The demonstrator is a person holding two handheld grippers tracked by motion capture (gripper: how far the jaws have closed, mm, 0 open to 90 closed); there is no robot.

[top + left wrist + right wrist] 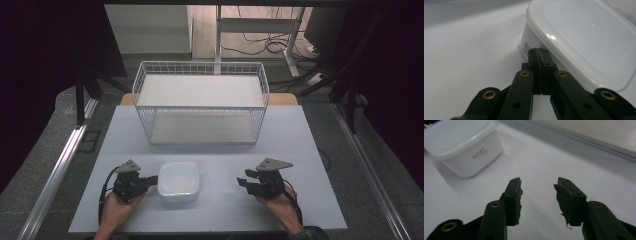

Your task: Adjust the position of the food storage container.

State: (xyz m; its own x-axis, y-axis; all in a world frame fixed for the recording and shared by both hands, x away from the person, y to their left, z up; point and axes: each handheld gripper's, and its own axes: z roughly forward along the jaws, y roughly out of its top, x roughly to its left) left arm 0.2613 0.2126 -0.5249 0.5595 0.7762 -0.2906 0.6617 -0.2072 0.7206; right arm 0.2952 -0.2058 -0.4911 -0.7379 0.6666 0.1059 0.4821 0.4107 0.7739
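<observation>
1 wire basket [200, 102] behind lidded container [178, 180]

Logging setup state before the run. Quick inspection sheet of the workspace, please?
Surface: white table, flat, no spills seen.
Job's things: white lidded plastic container near the front edge, lid on; white wire basket at the back, nothing seen inside.
Clutter: nothing seen on the table.
Grippers: left tool shut, its tips at the container's side wall, contact unclear; right tool open, holding nothing, well apart from the container.
Cables: one black cable trails from each tool along the wrist; loose cables on the floor behind the table.
Surroundings: metal rails on both sides, dark curtains, a desk frame behind.
</observation>
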